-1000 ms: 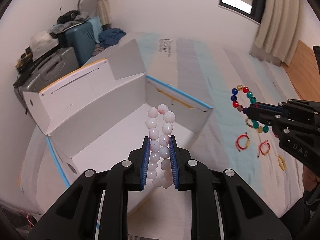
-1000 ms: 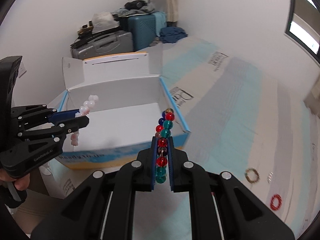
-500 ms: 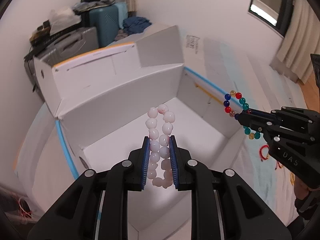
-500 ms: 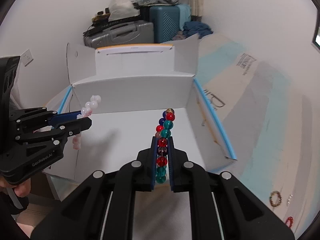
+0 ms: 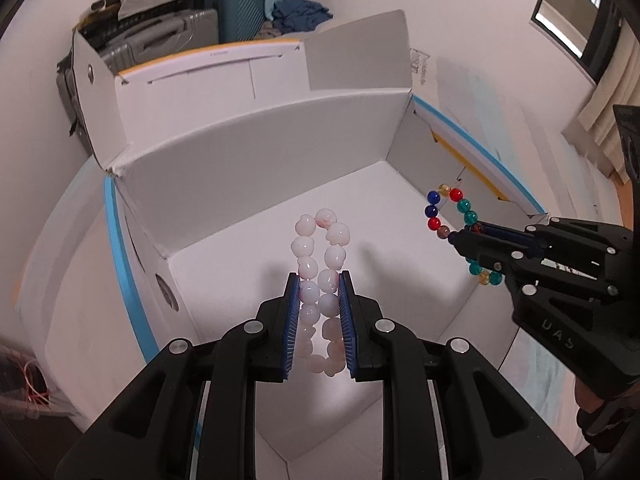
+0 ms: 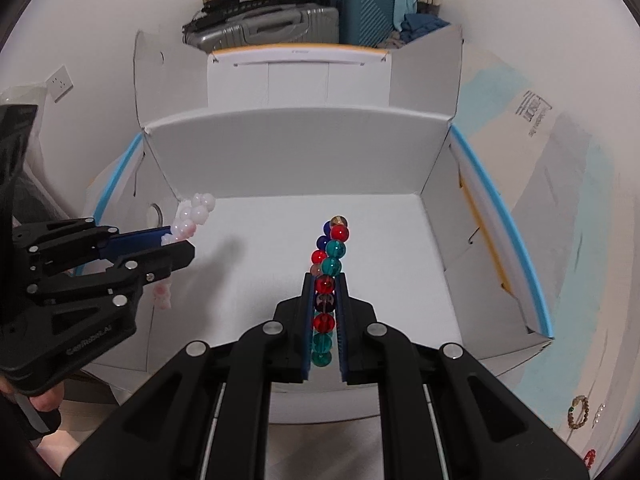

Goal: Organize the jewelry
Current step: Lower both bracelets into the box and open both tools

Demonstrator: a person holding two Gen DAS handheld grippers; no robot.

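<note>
My left gripper (image 5: 319,280) is shut on a pale pink bead bracelet (image 5: 320,256), held upright over the floor of an open white cardboard box (image 5: 260,160). My right gripper (image 6: 325,278) is shut on a multicoloured bead bracelet (image 6: 330,256) with red, teal and blue beads, also over the box floor. The right gripper (image 5: 460,238) and its bracelet (image 5: 448,216) show at the right of the left wrist view. The left gripper (image 6: 176,246) and the pink bracelet (image 6: 194,216) show at the left of the right wrist view.
The box (image 6: 296,152) has raised flaps and blue-edged sides. Suitcases (image 6: 280,28) and clothes stand behind it by the wall. A brown bead bracelet (image 6: 578,412) and a red one (image 6: 588,458) lie on the striped bed cover at the lower right.
Both grippers have moved from beside the box to over its inside, carrying their bracelets. The view has swung away from the bed and onto the box floor.
</note>
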